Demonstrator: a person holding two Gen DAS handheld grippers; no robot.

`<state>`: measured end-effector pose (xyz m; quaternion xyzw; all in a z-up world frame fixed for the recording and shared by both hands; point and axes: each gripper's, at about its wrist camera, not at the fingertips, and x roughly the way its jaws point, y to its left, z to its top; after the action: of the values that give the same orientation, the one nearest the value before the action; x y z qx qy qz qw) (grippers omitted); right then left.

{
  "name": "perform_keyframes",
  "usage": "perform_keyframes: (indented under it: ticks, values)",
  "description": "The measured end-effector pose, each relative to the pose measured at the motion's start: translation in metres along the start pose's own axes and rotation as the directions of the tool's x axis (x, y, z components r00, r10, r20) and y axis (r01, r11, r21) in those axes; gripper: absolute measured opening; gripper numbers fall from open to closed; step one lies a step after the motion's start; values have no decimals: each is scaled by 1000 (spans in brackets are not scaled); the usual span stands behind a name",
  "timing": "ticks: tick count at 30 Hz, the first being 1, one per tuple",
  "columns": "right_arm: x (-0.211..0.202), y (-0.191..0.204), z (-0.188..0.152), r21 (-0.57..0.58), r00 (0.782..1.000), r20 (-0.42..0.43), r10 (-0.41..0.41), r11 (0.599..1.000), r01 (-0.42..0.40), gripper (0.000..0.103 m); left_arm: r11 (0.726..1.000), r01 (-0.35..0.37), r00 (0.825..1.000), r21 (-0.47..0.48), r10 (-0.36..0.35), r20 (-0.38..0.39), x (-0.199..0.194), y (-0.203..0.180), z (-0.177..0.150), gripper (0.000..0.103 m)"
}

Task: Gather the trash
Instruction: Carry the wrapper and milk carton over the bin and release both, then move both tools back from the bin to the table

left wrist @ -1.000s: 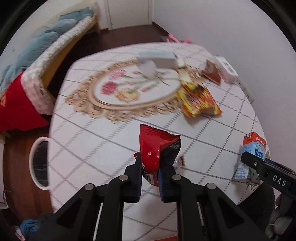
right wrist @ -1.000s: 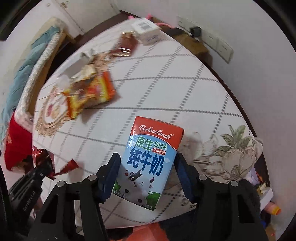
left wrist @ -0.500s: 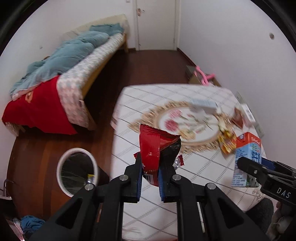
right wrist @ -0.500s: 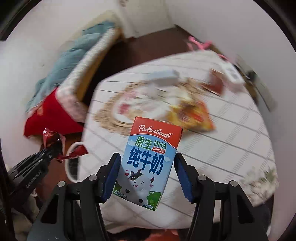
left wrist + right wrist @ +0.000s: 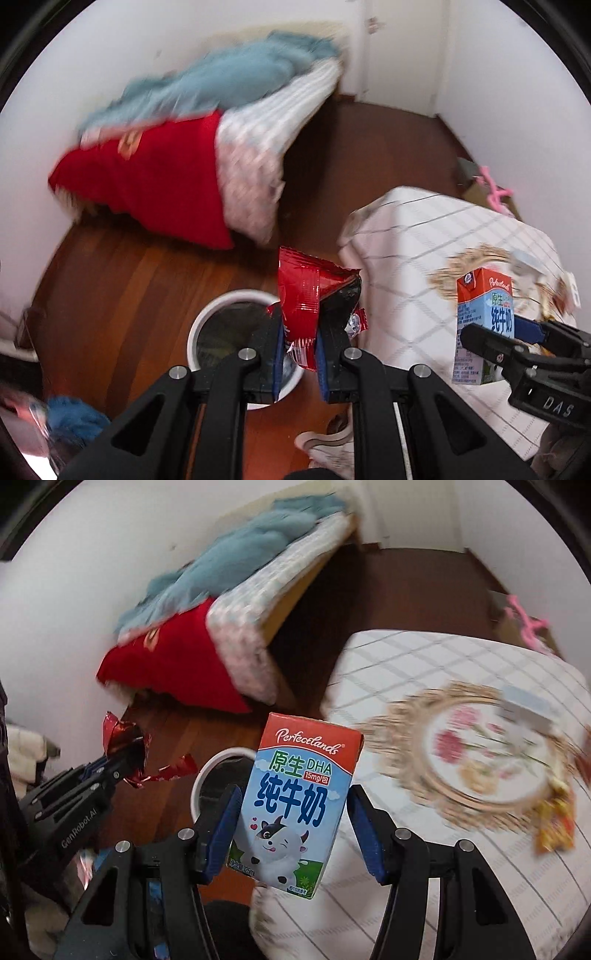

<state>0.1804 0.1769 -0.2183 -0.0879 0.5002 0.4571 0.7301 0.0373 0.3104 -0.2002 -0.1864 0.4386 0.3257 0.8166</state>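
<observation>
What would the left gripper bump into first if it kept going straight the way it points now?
Probably the white trash bin on the floor: the left gripper, clamped on the red wrapper, points down near its rim. Depth is uncertain.

The bed [image 5: 207, 122] and tabletop [image 5: 480, 760] are motion-blurred; the wrapper [image 5: 310, 306] hides part of the bin's rim [image 5: 229, 299].

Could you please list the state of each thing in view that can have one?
Left gripper: shut on the red snack wrapper, above the bin.
Right gripper: shut on the milk carton, held upright.
White trash bin: open, on the floor.
Yellow-red snack bag: lying on the table.
</observation>
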Motion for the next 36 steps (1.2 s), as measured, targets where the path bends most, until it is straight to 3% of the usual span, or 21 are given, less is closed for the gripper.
perform_keyframes:
  ticks: [5,9,14,15,18,20,21,22,23,24,29,32,36]
  values:
    - [99,49,11,-91,990,-137,11,996,-24,61,988,-2,987,-157,-23,-157,79,78,-5,12]
    - [173,67,12,-110,970,-245,-2,994,-26,61,973,-1,961,-233,-64,-269,135,120,-13,14]
    - [249,75,9,-97,934,-357,0,995,-37,61,959,-17,925,-284,-93,-368,181,146,-23,16]
    - [263,77,9,-106,928,-373,-7,994,-35,61,955,-29,919,-294,-90,-385,190,152,-26,24]
    - [296,84,9,-128,910,-414,-29,991,-27,61,952,-59,917,-301,-68,-393,203,162,-33,68]
    - [315,88,12,-144,900,-433,-45,989,-19,61,947,-74,919,-311,-56,-389,204,170,-38,71]
    - [322,90,13,-151,896,-442,-52,988,-17,61,943,-87,917,-321,-50,-396,205,173,-41,78]
    - [327,92,14,-156,891,-451,-60,988,-12,63,940,-99,915,-326,-42,-401,206,175,-43,94]
    - [332,93,14,-164,887,-457,-70,986,-7,72,938,-112,914,-329,-33,-404,207,178,-45,100]
    - [333,94,16,-167,887,-455,-78,986,1,81,934,-135,914,-330,-12,-405,205,180,-48,102]
    - [324,96,20,-182,896,-432,-103,983,25,102,933,-178,920,-313,44,-389,191,180,-57,102]
    - [312,94,19,-192,903,-411,-120,980,43,103,931,-186,933,-315,66,-354,175,178,-63,102]
    - [286,95,9,-219,911,-378,-165,972,85,103,928,-229,932,-294,122,-341,154,172,-71,102]
